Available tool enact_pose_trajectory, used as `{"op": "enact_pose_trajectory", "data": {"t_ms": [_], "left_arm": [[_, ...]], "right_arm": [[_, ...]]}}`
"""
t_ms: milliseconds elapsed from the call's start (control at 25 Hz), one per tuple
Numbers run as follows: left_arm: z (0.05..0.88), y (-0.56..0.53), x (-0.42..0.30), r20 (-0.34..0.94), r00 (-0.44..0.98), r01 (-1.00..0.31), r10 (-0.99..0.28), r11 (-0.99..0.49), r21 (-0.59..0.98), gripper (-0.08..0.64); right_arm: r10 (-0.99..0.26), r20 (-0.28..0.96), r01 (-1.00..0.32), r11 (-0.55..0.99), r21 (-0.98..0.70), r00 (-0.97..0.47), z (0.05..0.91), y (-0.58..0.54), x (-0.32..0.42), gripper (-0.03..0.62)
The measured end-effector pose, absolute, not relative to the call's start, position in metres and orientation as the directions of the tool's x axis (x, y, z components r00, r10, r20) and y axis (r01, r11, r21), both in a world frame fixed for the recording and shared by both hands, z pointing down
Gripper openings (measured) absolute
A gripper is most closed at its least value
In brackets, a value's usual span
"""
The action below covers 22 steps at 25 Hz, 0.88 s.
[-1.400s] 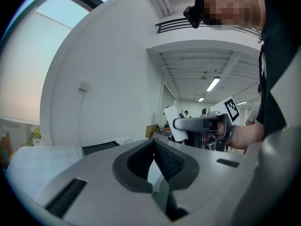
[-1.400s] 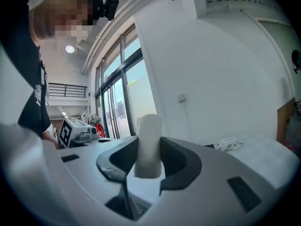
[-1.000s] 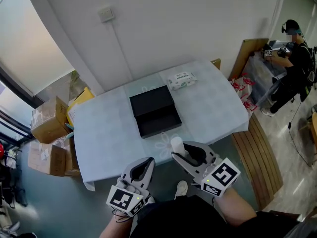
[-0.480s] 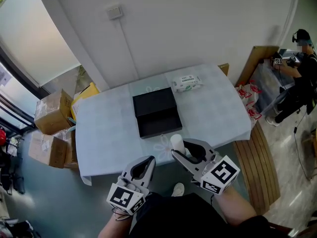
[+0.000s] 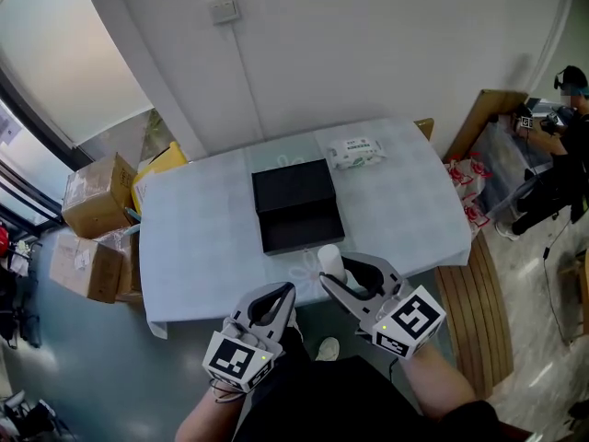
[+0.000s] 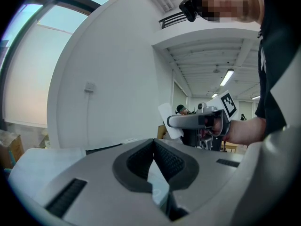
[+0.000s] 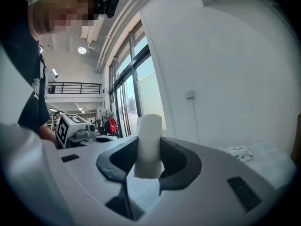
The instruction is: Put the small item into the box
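Nearest to me, the person holds both tools low in front of the body, short of the table's near edge. The left gripper (image 5: 279, 293) has its jaws pressed together with nothing between them; its own view shows the pads meeting at the tips (image 6: 154, 142). The right gripper (image 5: 346, 272) is clamped on a white cylinder (image 5: 329, 263), which stands upright between the pads and sticks up above them (image 7: 149, 142). From the left gripper view, the cylinder (image 6: 169, 120) shows at the tip of the right gripper, held level out to the side.

Past the grippers stands the table (image 5: 198, 238) under a pale cloth. The black box (image 5: 293, 190) lies open at its middle, the hollow half nearer the person, well apart from the cylinder. Behind the box, near the far edge, lies a pack of wipes (image 5: 354, 152). Beyond the table is a white wall with a socket (image 5: 224, 9). Cartons (image 5: 90, 201) are stacked on the floor to the left, a slatted bench (image 5: 474, 311) runs along the right, and another person (image 5: 561, 155) stands at the far right.
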<state>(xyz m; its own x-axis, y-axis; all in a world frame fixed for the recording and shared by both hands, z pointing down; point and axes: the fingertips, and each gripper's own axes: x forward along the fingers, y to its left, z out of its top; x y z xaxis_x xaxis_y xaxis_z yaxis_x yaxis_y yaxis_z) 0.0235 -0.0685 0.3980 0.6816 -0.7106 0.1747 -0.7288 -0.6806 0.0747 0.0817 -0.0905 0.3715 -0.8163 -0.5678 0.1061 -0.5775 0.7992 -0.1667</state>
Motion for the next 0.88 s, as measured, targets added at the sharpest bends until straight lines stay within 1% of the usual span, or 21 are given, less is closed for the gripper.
{"op": "enact_pose_trajectory", "data": {"t_ms": [480, 680, 880], "left_arm": [[0.434, -0.142, 0.004, 0.223, 0.734, -0.672, -0.641, -0.734, 0.101, 0.009], [0.458, -0.168, -0.002, 0.225, 0.758, -0.643, -0.612, -0.758, 0.108, 0.008], [0.480, -0.185, -0.006, 0.266, 0.764, -0.634, -0.588, -0.762, 0.136, 0.009]], "right_arm": [[-0.570, 0.201, -0.601, 0.779, -0.177, -0.797, 0.410, -0.175, 0.051, 0.146], [-0.557, 0.266, -0.608, 0.774, -0.177, -0.787, 0.442, -0.210, 0.042, 0.146], [-0.526, 0.349, -0.600, 0.786, -0.150, -0.776, 0.474, -0.235, 0.029, 0.146]]}}
